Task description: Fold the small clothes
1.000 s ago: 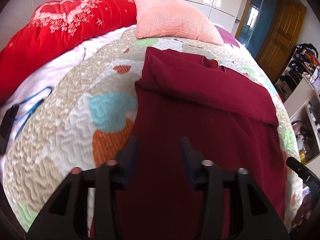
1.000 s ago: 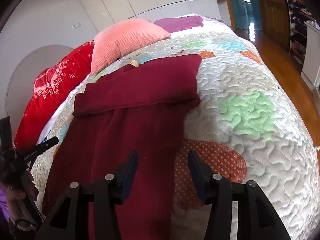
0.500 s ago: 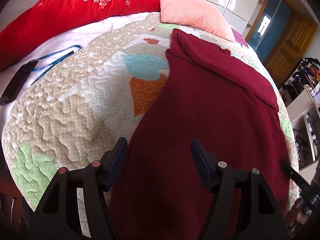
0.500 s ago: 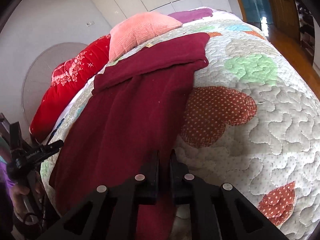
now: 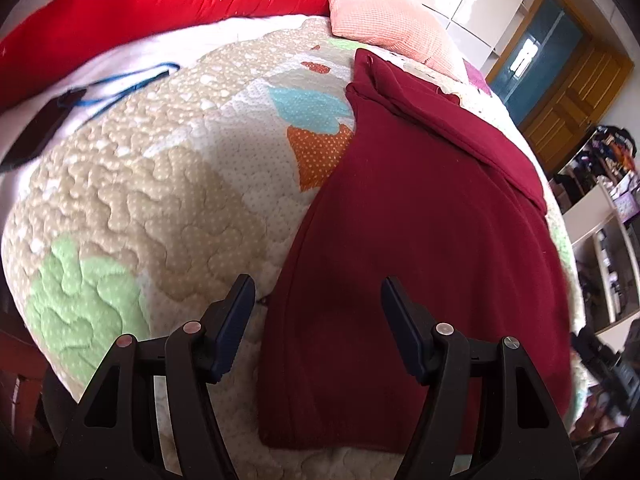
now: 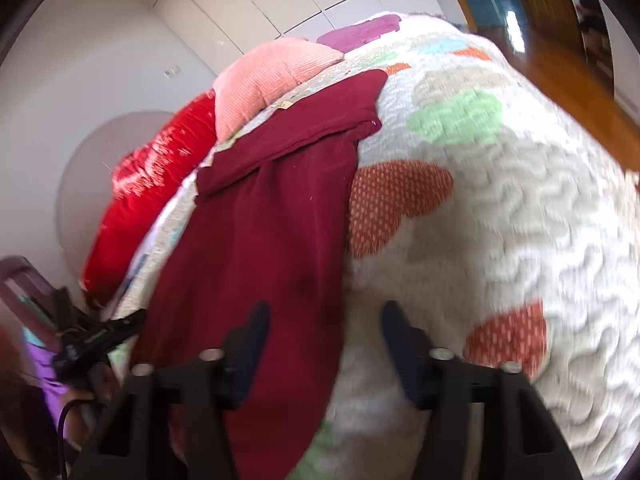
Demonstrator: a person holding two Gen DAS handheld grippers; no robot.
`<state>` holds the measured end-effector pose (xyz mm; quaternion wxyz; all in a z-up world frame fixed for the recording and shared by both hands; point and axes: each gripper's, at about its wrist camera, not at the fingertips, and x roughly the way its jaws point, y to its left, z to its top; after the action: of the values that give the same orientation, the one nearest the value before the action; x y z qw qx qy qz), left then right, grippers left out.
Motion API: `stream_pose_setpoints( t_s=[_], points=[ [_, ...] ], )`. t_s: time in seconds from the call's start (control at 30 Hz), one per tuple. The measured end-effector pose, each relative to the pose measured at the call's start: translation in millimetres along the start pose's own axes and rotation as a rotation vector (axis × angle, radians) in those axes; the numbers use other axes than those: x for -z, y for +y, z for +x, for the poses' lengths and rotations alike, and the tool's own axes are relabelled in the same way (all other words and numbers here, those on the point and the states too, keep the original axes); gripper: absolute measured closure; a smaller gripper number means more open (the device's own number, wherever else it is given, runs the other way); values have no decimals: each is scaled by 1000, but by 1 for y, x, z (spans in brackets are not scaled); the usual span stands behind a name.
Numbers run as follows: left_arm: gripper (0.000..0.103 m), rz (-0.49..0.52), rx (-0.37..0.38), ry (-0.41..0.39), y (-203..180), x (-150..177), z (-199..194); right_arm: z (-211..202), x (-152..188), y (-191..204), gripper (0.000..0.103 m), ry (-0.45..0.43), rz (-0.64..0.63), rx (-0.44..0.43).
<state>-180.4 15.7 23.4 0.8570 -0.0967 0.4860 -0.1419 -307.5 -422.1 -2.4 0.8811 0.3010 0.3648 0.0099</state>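
Observation:
A dark red garment (image 5: 420,240) lies flat on a quilted bedspread (image 5: 160,184), its far end folded over into a band. It also shows in the right wrist view (image 6: 264,240). My left gripper (image 5: 318,312) is open and empty, its fingers straddling the garment's near left edge just above the hem. My right gripper (image 6: 324,332) is open and empty, straddling the garment's near right edge where it hangs over the bed edge. That view is blurred.
A pink pillow (image 5: 380,16) and a red quilt (image 5: 140,12) lie at the head of the bed. A dark phone with a blue cord (image 5: 36,132) lies on the white sheet at left. Shelves (image 5: 608,240) and a wooden door (image 5: 568,92) stand at right.
Both grippers drew back toward the garment's near end. The left gripper opened wider. The right gripper closed half a second ago and is open again now.

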Motion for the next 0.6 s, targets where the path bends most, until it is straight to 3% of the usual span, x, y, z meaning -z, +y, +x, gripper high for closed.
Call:
stream_pose_setpoints(
  t_s=[0.1,0.33,0.6],
  points=[
    [37,-32,43,25,8,6,-2,-10,16,3,44,27,-29,-27],
    [37,48,-47,-8,-2,14,-8,-6,32,19,44,72,-110,-33],
    [37,40,-51,-16,4,13,-11,2,39,28,43,89,-125,-37]
  ],
)
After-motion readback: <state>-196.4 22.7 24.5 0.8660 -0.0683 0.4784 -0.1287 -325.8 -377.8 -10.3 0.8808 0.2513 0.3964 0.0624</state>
